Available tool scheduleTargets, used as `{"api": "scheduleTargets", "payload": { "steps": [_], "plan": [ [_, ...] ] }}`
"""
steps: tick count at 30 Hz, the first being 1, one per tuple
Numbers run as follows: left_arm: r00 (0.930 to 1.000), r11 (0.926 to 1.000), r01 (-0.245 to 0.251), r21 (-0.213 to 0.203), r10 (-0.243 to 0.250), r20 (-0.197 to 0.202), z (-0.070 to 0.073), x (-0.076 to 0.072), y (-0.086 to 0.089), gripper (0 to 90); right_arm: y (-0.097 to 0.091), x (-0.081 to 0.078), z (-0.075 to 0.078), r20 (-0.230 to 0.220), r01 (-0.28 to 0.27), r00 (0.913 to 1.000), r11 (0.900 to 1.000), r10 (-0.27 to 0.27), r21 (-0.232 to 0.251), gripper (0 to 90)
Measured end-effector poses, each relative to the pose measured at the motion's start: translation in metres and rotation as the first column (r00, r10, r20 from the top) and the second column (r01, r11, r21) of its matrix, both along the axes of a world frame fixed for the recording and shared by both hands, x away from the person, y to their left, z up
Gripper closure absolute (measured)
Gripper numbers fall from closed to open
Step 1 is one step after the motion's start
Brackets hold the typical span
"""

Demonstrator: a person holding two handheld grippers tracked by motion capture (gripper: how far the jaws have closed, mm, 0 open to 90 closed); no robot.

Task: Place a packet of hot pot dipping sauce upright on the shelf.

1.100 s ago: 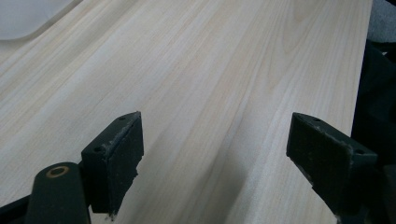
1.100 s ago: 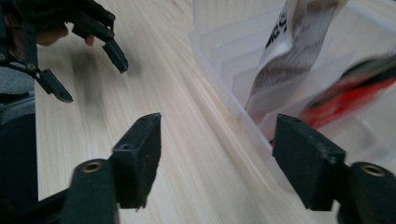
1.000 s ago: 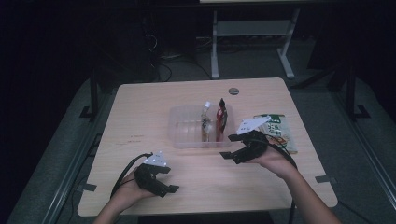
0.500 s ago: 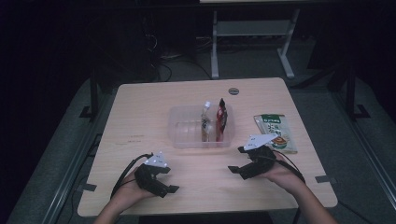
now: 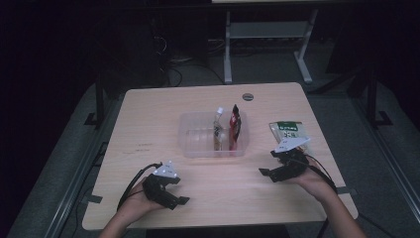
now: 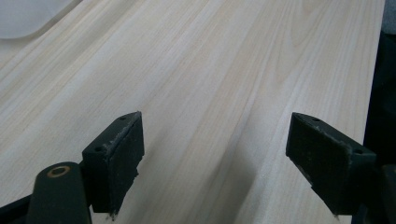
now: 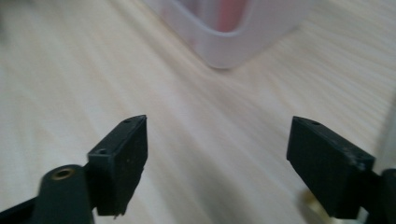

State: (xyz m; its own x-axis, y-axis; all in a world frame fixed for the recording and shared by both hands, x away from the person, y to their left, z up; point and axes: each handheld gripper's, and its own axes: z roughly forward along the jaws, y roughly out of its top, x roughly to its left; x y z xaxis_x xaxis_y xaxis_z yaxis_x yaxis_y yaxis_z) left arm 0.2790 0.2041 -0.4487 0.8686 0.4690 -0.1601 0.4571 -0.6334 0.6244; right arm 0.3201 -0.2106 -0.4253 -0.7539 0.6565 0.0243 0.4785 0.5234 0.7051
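Hand-held grippers first, starting at my left: the left hand-held gripper [image 5: 174, 197] rests low over the near left part of the counter [image 5: 148, 129], its grey three-cornered plate on top and its cable looping back toward my wrist. In the left gripper view its jaws stand wide apart with bare pale wood between them, so it is released and grasps nothing. A pale corner of something white shows at the far upper left of that view, too cropped for me to name.

Moving right, a clear plastic tub [image 5: 198, 144] sits near the middle of the counter. Two packets stand upright at its right end: a pale, clear-topped packet [image 5: 218, 130] and, just beside it, a red snack packet [image 5: 235, 128].

Further right, the right hand-held gripper [image 5: 266, 173] hovers over the near right part of the counter, just beside the tub's near right corner. Its jaws have just been closing a little, yet in the right gripper view they are released, wide apart, with bare wood between them and the tub's rounded corner ahead, blurred.

Beyond that hand-held gripper, a green-and-white packet [image 5: 289, 132] lies flat near the counter's right edge, apart from the tub.
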Motion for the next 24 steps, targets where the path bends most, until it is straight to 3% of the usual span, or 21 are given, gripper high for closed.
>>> {"api": "scheduleTargets", "payload": {
  "steps": [5, 8, 13, 20, 24],
  "plan": [
    [1.0, 1.0, -0.003, 0.001, 0.003, 0.002, 0.0, 0.0, -0.001, 19.5, -0.018, 0.008, 0.001, -0.016, 0.079, 0.9968, 0.9966, -0.079, 0.024, 43.3],
    [1.0, 1.0, -0.006, -0.001, 0.006, 0.003, -0.001, 0.0, -0.001, 19.7, -0.028, 0.013, 0.002, 0.007, 0.12, 0.9927, 0.9925, -0.12, 0.022, 53.1],
    [1.0, 1.0, -0.006, 0.002, 0.006, 0.005, -0.001, 0.001, -0.001, 20.0, -0.044, 0.021, 0.003, 0.016, 0.202, 0.9793, 0.9794, -0.202, 0.001, 68.4],
    [1.0, 0.9999, -0.008, 0.008, 0.008, 0.003, -0.001, 0.001, 0.0, 20.2, -0.07, 0.032, -0.002, -0.002, 0.295, 0.9554, 0.9554, -0.295, 0.013, 88.9],
    [1.0, 0.9999, 0.002, 0.016, -0.002, 0.005, -0.001, 0.002, 0.0, 20.6, -0.076, 0.038, -0.007, 0.002, 0.296, 0.9551, 0.9551, -0.296, 0.008, 90.0]
  ]
}}
